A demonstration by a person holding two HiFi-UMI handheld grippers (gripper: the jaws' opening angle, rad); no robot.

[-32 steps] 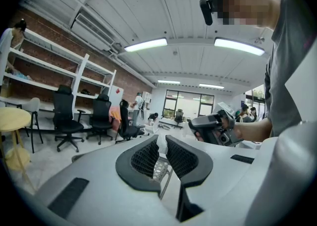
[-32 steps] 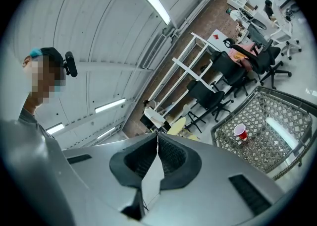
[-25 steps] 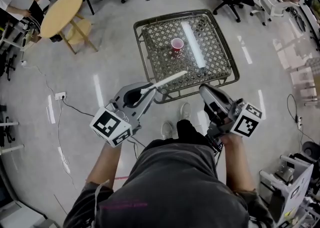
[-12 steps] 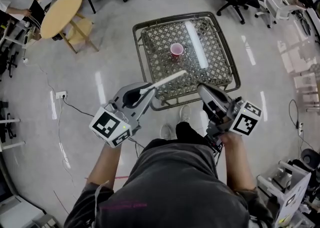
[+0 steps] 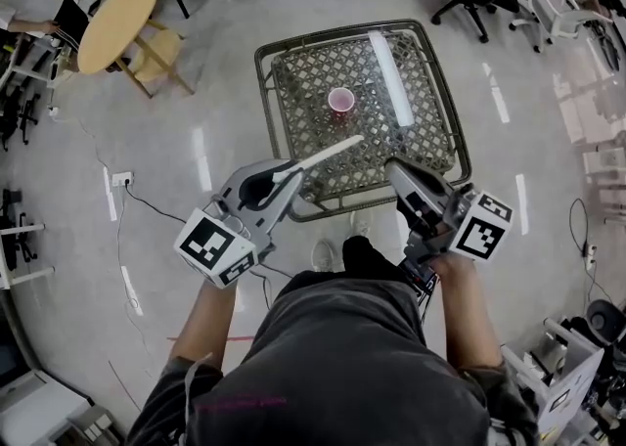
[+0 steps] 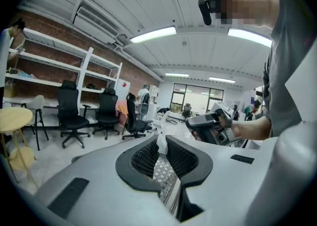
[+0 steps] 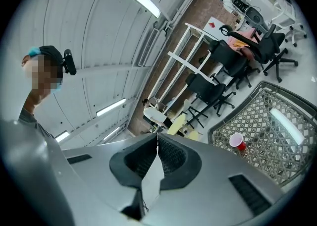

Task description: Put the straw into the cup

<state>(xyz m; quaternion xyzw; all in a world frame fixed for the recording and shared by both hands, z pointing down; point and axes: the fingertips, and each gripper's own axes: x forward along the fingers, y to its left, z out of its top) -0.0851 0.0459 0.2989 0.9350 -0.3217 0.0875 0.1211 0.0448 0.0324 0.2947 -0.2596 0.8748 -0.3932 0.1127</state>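
Left gripper [image 5: 291, 175] is clamped narrow on the one white straw [image 5: 333, 151], which points to 2 o'clock. Right gripper [image 5: 393, 170] is pinched closed, empty. One red cup [image 5: 340, 100] sits at 12 o'clock.

Left gripper [image 5: 292, 174] and right gripper [image 5: 394, 172] now closer to the wire-lattice metal table [image 5: 293, 92]; white straw [image 5: 331, 152] tip farther over its rim.

the table [image 5: 303, 116] is dull metal lattice; the cup [image 5: 340, 100] smooth red plastic; the straw [image 5: 333, 152] matt white. the floor [image 5: 196, 72] is polished and glossy. the left gripper [image 5: 291, 175] is matt grey plastic with ribbed black pads [image 6: 143, 159].
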